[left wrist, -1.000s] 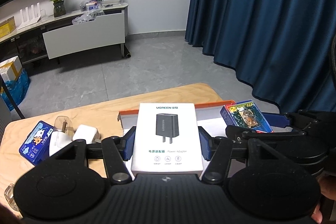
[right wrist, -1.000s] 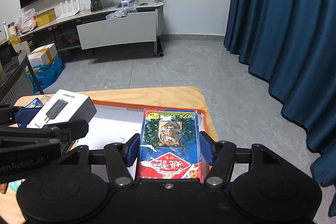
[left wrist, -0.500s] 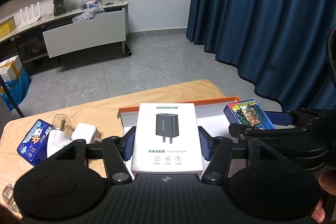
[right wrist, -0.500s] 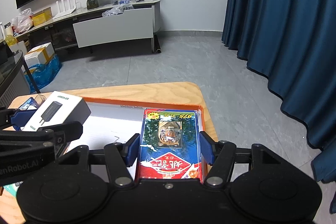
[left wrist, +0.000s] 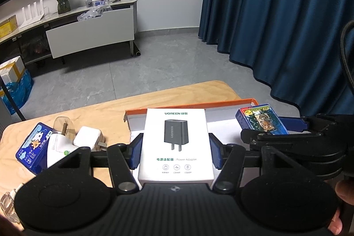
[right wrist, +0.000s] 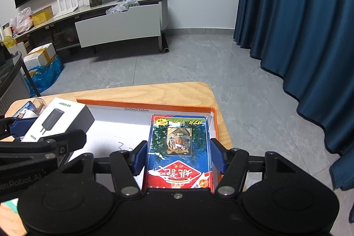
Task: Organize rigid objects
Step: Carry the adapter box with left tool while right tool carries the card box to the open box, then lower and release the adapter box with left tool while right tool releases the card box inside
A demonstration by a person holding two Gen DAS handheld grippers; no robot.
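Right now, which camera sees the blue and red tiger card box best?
The right wrist view: the blue and red tiger card box fills the middle, held in the right claw. In the left wrist view the same box is small, off to the side, partly hidden.

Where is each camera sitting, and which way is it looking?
Left wrist view: sits on the left claw, looking forward and down at the white adapter box it grips; the right claw and fingertips show at right.
Right wrist view: sits on the right claw, looking forward and down at the tiger card box it grips over the orange tray; the left claw's arm shows at left.
Both views share both boxes, the tray, the wooden table and the blue curtain.
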